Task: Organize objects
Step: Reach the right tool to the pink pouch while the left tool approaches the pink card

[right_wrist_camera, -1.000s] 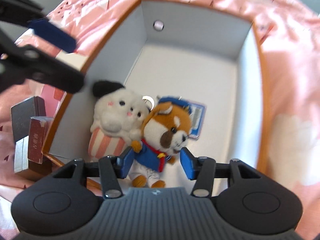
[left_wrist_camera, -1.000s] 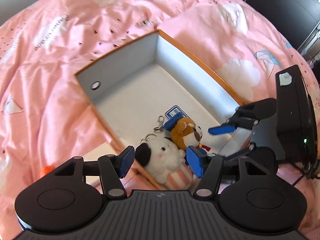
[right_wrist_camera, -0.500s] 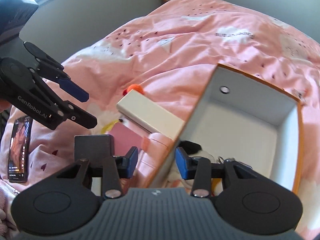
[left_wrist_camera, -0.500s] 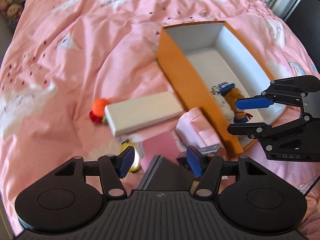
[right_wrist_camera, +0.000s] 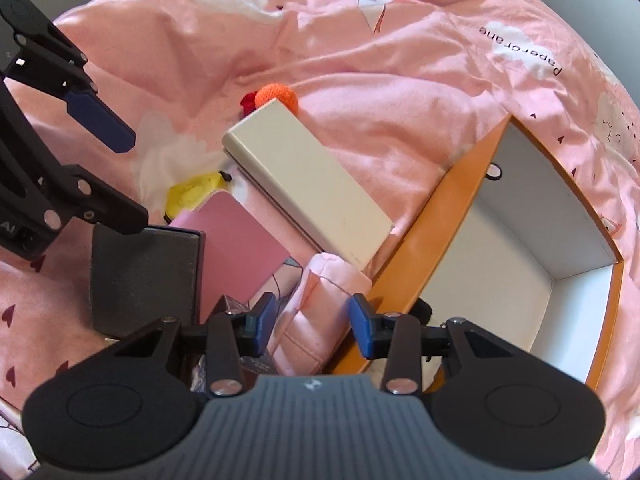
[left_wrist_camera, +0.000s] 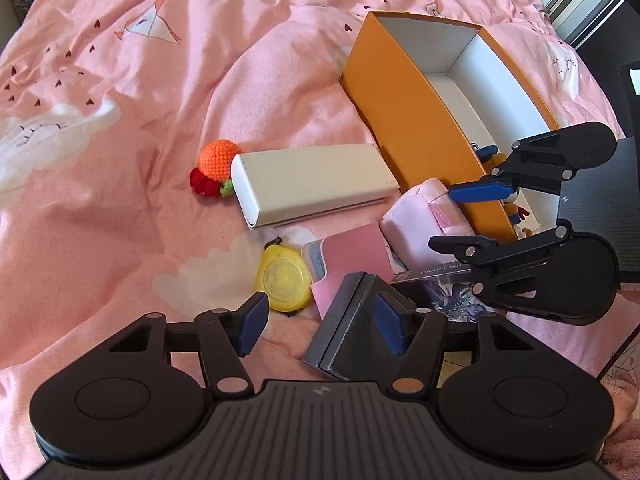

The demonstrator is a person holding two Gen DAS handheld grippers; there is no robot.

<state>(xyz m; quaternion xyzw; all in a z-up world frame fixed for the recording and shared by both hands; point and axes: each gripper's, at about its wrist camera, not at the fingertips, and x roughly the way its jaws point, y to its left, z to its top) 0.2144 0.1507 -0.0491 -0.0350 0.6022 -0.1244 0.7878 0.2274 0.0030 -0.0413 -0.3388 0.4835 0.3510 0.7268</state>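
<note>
- Left wrist view: the orange box sits at upper right on the pink bedspread, with a couple of small plush toys just showing inside its near end, half hidden by the right gripper. So I'd say a small part of the tidying is done.
- Same view, centre: still loose outside the box are a long white case, a crocheted orange toy touching its left end, a yellow round thing, a pink card, a pale pink pouch against the box wall, and a dark grey box at lower centre.
- The left gripper stands wide apart with nothing pinched; its jaws have just widened a little. One pad is in front of the grey box, but I can't tell if it touches.
- Right wrist view: the box, at right, shows mostly bare white floor, so plenty of room is left.
- The right gripper is at bottom centre, jaws either side of the pink pouch. They have just been narrowing, yet gaps still show beside the pads, so it isn't gripped yet.
- My guess is the pouch goes in next, and most of the heap remains.
</note>
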